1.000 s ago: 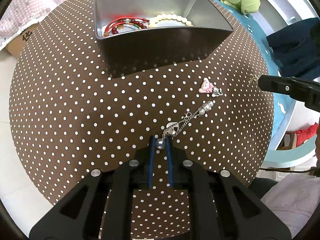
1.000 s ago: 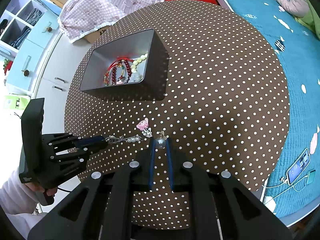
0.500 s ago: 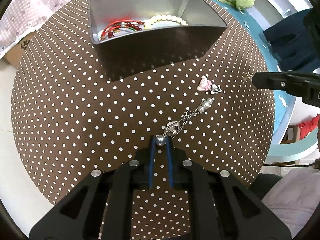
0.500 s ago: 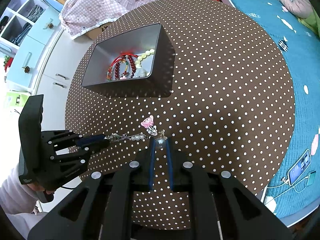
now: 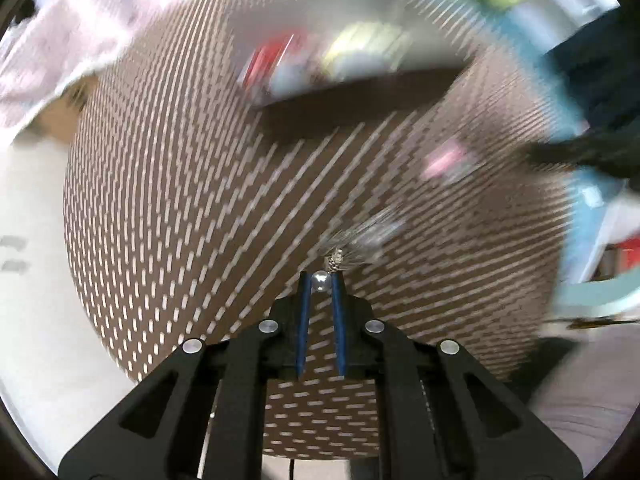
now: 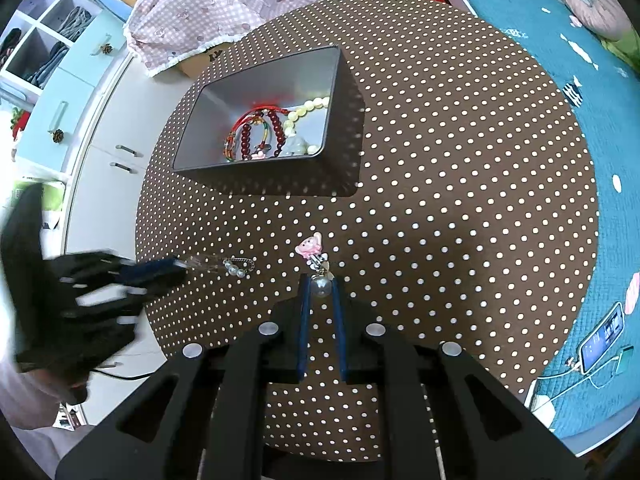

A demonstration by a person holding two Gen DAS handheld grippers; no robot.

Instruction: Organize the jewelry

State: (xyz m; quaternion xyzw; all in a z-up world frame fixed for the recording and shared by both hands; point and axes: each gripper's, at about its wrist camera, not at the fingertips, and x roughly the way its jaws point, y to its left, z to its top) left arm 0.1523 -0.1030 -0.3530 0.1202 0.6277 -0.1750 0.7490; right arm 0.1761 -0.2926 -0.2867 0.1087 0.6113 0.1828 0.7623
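My left gripper is shut on the grey bead end of a silver chain with pearls; that view is motion-blurred. In the right wrist view the left gripper trails the chain over the table. My right gripper is shut on a pearl earring, just above the table. A pink bear charm lies in front of it. A grey box holds red bead bracelets and a cream bead bracelet.
The round brown polka-dot table carries everything. A teal bed with a phone lies to the right, white drawers and a pink cloth to the left and behind.
My left gripper has swung fast, dragging the chain with it and blurring its view. My right gripper has moved closer to the pink charm, still holding the pearl earring.
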